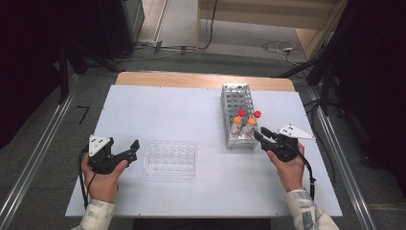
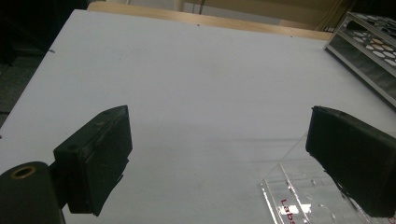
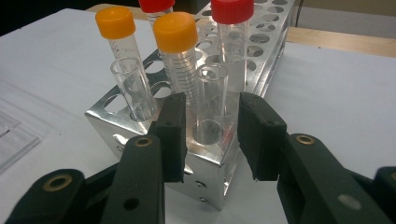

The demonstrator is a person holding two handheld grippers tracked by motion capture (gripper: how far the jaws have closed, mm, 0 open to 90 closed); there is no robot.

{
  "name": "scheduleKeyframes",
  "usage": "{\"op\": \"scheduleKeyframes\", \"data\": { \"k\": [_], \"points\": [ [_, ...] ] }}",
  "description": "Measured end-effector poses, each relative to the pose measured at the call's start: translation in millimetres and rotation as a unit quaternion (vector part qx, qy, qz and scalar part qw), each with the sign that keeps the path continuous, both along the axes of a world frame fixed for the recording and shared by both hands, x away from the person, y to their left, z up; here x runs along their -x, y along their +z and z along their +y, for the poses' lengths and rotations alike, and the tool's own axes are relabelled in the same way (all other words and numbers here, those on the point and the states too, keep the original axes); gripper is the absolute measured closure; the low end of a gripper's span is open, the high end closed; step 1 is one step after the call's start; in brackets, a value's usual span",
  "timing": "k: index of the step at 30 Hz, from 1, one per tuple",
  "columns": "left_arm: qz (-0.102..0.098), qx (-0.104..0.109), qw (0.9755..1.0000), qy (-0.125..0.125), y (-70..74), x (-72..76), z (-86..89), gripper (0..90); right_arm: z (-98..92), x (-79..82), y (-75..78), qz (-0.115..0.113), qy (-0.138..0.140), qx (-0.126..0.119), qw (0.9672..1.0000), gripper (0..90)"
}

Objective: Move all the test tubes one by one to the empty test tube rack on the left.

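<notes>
A: What's here, left to right?
B: Left gripper (image 1: 135, 146) open by one clear tray (image 1: 171, 158). One rack (image 1: 236, 98) holds two orange caps, two red, two bare tubes (image 3: 211, 102). Right gripper (image 3: 210, 135) straddles one, not yet pressing.

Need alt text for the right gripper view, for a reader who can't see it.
The right gripper has its two black jaws on either side of an uncapped clear tube at the near corner of a metal rack, pads not visibly touching it. Behind stand two orange-capped tubes and two red-capped tubes.

The clear plastic tray (image 2: 303, 196) is cut off at the bottom edge.
</notes>
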State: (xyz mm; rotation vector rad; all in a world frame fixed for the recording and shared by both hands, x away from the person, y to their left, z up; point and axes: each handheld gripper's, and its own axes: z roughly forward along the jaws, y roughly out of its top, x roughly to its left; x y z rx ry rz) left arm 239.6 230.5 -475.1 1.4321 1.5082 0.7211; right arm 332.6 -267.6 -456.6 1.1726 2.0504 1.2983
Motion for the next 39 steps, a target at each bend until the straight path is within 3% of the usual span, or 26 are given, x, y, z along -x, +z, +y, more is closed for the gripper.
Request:
{"op": "scheduleKeyframes", "data": {
  "k": [8, 23, 39],
  "points": [
    [0.000, 0.000, 1.0000, -0.001, -0.1, 0.1, -0.4, 7.8, 4.0, -4.2, -1.6, -0.003, -0.002, 0.002, 1.0000, 67.8],
    [0.001, -0.001, 1.0000, -0.003, -0.1, 0.0, -0.6, 7.8, 5.0, -4.8, -2.3, -0.006, -0.001, 0.005, 1.0000, 72.9],
    [-0.004, 0.000, 1.0000, -0.006, 2.7, 0.4, -2.6, 7.8, -2.5, 10.8, 36.2, -0.053, -0.005, -0.027, 0.9982, 73.0]
  ]
}}
